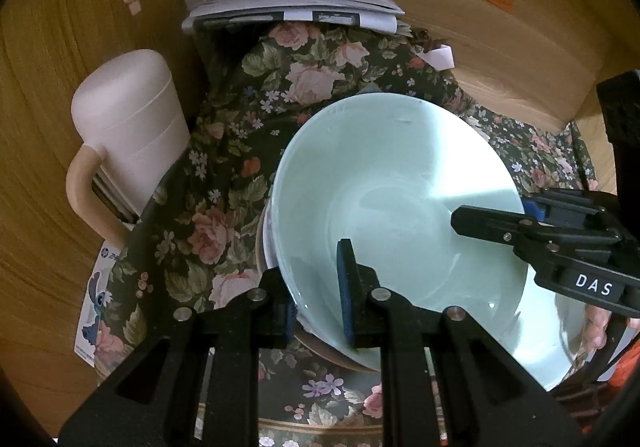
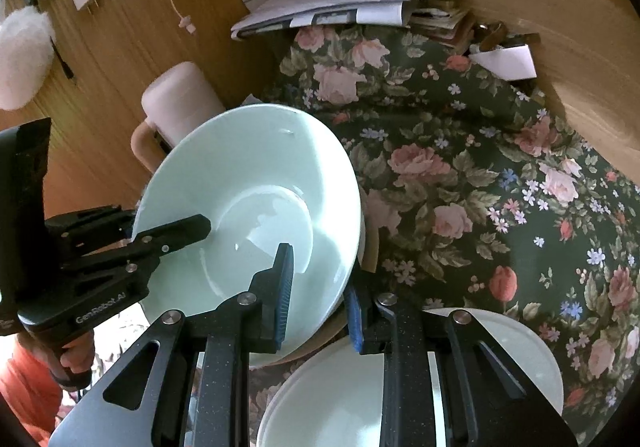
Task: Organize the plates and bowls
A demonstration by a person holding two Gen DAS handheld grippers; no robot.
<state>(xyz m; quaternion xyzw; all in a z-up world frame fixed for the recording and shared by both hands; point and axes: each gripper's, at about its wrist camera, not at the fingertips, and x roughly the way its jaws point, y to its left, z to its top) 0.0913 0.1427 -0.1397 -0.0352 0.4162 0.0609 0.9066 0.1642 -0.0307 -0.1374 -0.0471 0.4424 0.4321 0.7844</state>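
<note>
Both black two-finger grippers, left gripper (image 1: 320,287) and right gripper (image 2: 320,291), pinch opposite rims of the pale green ceramic bowl (image 1: 396,183), one finger inside, one outside. If either thin grip slips, I think the bowl tips onto the white plate (image 2: 332,399) beneath the right fingers.

pink jug (image 1: 132,135) beside floral cloth (image 1: 240,167); paper stack (image 1: 292,5) behind

Beneath my pale green bowl (image 2: 256,183), something brownish is mostly hidden; the white plate (image 2: 320,403) nearby is cut off by the frame's edge.
</note>
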